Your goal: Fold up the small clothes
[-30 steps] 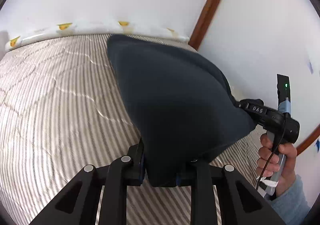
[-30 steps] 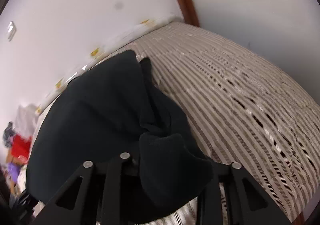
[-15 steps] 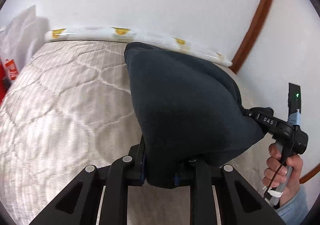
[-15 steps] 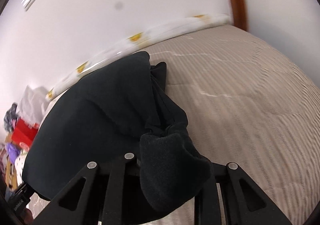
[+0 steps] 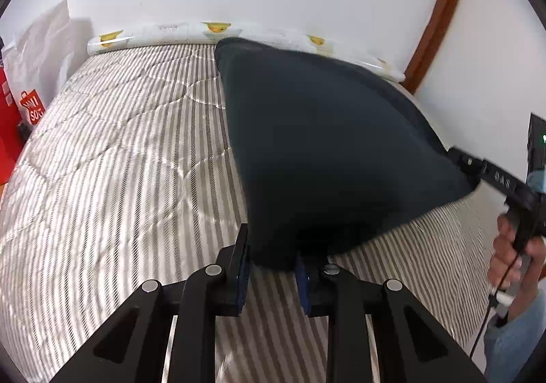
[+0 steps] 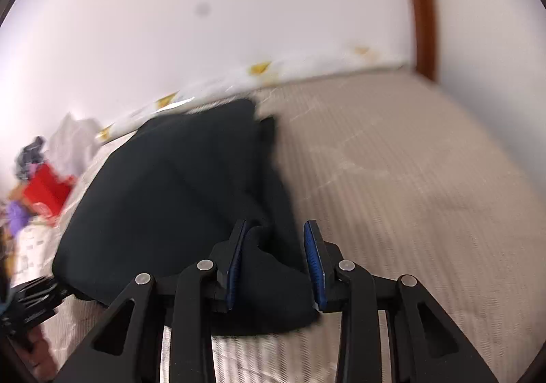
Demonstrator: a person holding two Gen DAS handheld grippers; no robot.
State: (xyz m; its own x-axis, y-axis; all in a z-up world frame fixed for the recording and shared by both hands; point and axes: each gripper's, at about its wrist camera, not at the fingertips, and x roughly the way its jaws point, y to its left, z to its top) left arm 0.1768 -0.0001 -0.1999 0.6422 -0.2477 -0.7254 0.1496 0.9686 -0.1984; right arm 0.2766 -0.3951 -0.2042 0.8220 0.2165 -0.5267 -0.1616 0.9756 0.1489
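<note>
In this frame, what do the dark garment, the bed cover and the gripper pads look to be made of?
Dark garment: soft matte knit, probably fleece or cotton jersey; no sheen, and it drapes in thick rounded folds.
Bed cover: quilted woven fabric with a slight sheen; fine stripes crossed by stitched lines.
Pads: blue, ridged, likely rubber or soft plastic, on matte black hard-plastic fingers.

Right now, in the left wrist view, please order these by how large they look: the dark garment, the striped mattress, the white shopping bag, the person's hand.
1. Striped mattress: fills most of the view.
2. Dark garment: it looks large partly because it is close to the camera.
3. White shopping bag.
4. Person's hand: cut by the picture's edge, so its rank against the bag is unsure.
</note>
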